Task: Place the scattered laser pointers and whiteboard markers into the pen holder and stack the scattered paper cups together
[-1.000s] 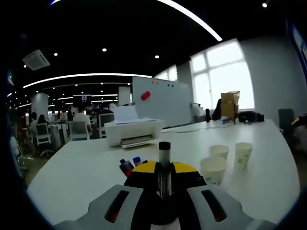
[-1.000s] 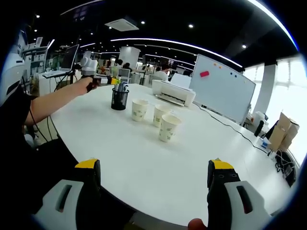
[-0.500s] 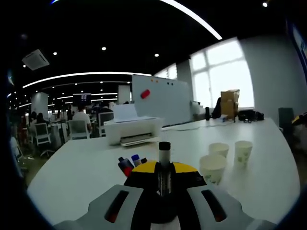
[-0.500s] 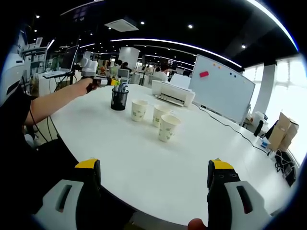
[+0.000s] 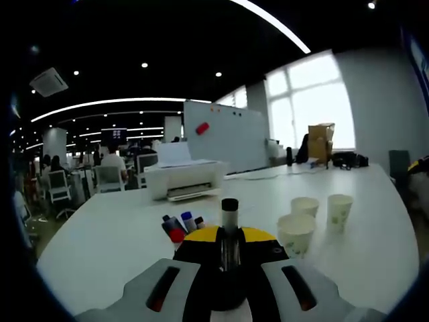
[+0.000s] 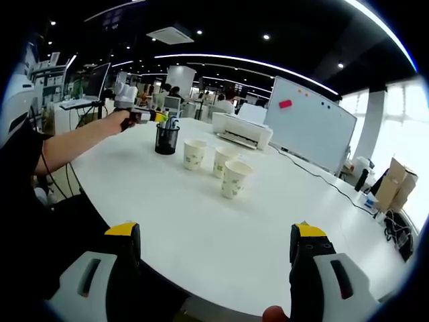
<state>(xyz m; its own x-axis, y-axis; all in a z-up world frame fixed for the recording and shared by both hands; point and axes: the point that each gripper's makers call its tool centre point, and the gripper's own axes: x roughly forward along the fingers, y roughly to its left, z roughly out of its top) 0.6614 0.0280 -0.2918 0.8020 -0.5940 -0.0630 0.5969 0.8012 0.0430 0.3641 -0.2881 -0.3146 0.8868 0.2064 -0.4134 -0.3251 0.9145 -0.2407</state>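
My left gripper [image 5: 230, 236] is shut on an upright marker [image 5: 230, 209] with a grey barrel and a black cap. Just beyond its yellow tips, coloured marker tops [image 5: 177, 225] stick up from the pen holder. In the right gripper view the black mesh pen holder [image 6: 166, 139] stands at the table's far left. There the left gripper [image 6: 143, 115], held in a hand, hovers just above and left of it. Three separate paper cups [image 6: 194, 153] [image 6: 224, 161] [image 6: 236, 179] stand upright to the holder's right. My right gripper [image 6: 216, 253] is open over the table's near edge, holding nothing.
A white printer [image 6: 242, 131] sits at the back of the round white table [image 6: 221, 235], with a whiteboard [image 6: 312, 124] behind it. A person's arm [image 6: 64, 151] reaches in from the left. Cardboard boxes [image 6: 394, 184] and office desks lie beyond the table.
The left gripper with the marker has crept a little closer over the pen holder, so the marker tops show more in its view. The right gripper has not moved.
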